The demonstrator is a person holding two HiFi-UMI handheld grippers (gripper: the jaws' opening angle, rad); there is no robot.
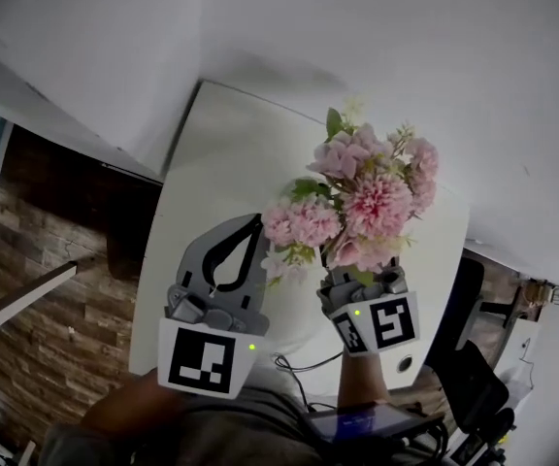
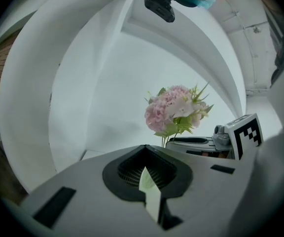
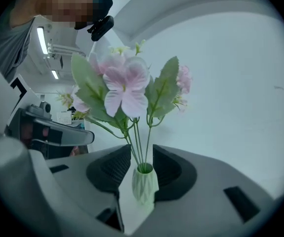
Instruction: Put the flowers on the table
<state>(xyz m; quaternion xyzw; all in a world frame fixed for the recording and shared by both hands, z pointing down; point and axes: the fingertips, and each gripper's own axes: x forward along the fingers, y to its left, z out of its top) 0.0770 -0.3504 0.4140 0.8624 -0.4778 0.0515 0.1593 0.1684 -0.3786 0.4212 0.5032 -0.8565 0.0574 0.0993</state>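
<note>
R gripper (image 3: pixel 142 156) jaws stood apart, flowers (image 1: pixel 369 202) in small vase (image 3: pixel 145 184) between them, unclamped; L gripper (image 1: pixel 256 221) closed, empty.

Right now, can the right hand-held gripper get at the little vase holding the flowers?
Likely yes: the vase stands between the open jaws of the right hand-held gripper, with only the flower stems above it in the gap.

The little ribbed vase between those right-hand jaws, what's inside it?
Thin green stems enter the vase mouth, carrying pink flowers and leaves. Its opaque wall hides how deep they go and anything else inside.
</note>
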